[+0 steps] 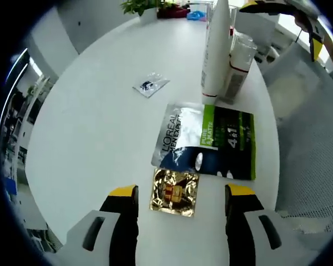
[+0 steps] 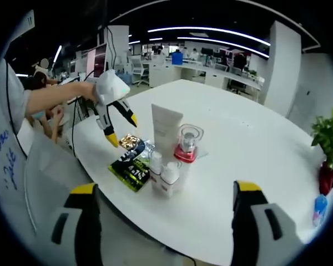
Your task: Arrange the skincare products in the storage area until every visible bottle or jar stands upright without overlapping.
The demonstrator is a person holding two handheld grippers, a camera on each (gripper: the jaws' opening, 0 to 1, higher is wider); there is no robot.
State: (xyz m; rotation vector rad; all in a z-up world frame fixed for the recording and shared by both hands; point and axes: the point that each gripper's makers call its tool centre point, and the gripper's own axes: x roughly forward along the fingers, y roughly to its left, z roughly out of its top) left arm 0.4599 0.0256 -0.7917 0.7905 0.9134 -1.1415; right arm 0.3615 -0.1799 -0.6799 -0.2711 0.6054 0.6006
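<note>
White table (image 1: 89,127) holds bottles (image 2: 165,176) standing by the tall tube (image 2: 165,130). Left gripper (image 1: 180,194), jaws apart, hovers over the gold packet (image 1: 175,192) beside it. Next it should close on that. Right gripper (image 2: 164,191) waits, jaws apart.

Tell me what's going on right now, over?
Both tongs open, empty. Left tongs hover over small gold foil sachet beside green-and-silver flat face-mask packet. Tall white tube and clear jar with red band upright. Nothing blocking.
</note>
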